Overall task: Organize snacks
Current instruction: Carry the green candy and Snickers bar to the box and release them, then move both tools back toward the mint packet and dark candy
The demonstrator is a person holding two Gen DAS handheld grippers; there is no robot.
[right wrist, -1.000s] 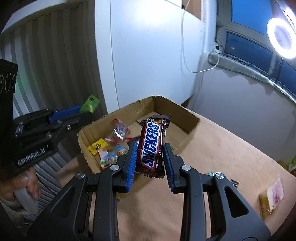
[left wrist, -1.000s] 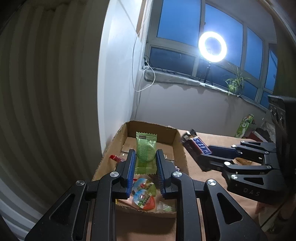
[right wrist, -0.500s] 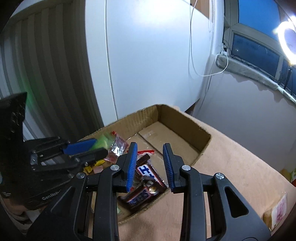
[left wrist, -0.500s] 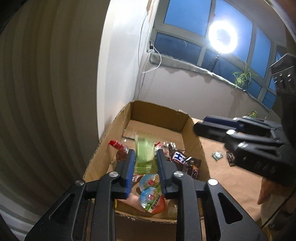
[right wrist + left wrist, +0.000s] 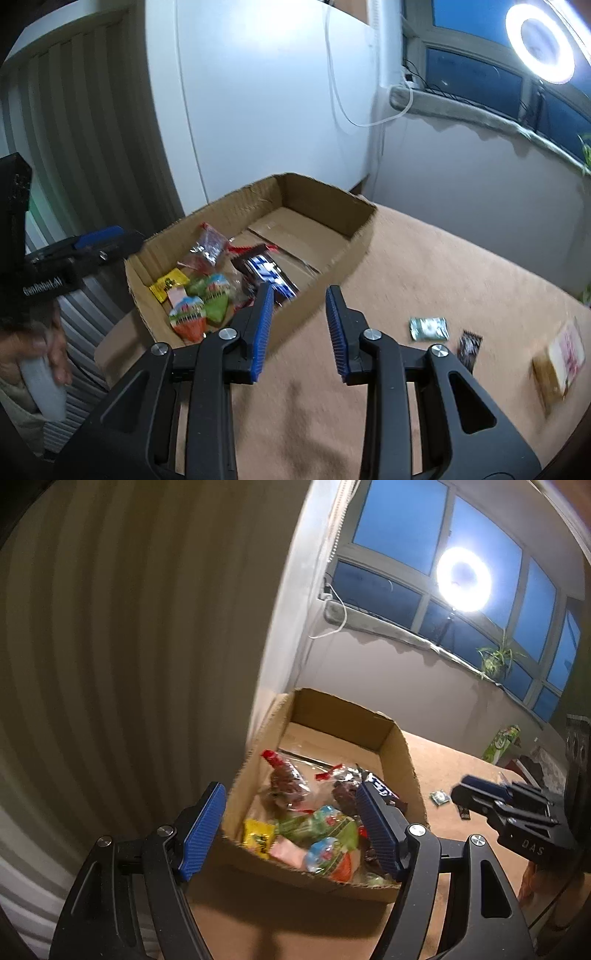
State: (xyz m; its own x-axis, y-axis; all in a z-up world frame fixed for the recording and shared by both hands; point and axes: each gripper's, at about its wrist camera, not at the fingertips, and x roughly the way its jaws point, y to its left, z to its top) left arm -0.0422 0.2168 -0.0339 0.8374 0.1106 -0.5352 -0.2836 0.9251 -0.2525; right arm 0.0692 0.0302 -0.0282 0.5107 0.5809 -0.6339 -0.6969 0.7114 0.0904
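A cardboard box (image 5: 400, 760) (image 5: 332, 210) on a tan table holds several snacks. The Snickers bar (image 5: 271, 277) (image 5: 384, 794) lies inside it, beside red-tied candy bags (image 5: 286, 779) and a green packet (image 5: 314, 825). My left gripper (image 5: 291, 834) is open and empty, above the box's near end. My right gripper (image 5: 301, 328) is open and empty, over the table beside the box's right wall. It shows at the right of the left wrist view (image 5: 517, 819).
On the table right of the box lie a small green packet (image 5: 428, 328) (image 5: 439, 797), a dark wrapper (image 5: 469, 347), and a pink-and-brown packet (image 5: 561, 358). A green carton (image 5: 504, 742) stands at the far edge. A white wall and ribbed panel are left of the box.
The right gripper dropped the Snickers bar into the box and pulled back right. The left gripper released the green packet into the box, opened wide and drew back.
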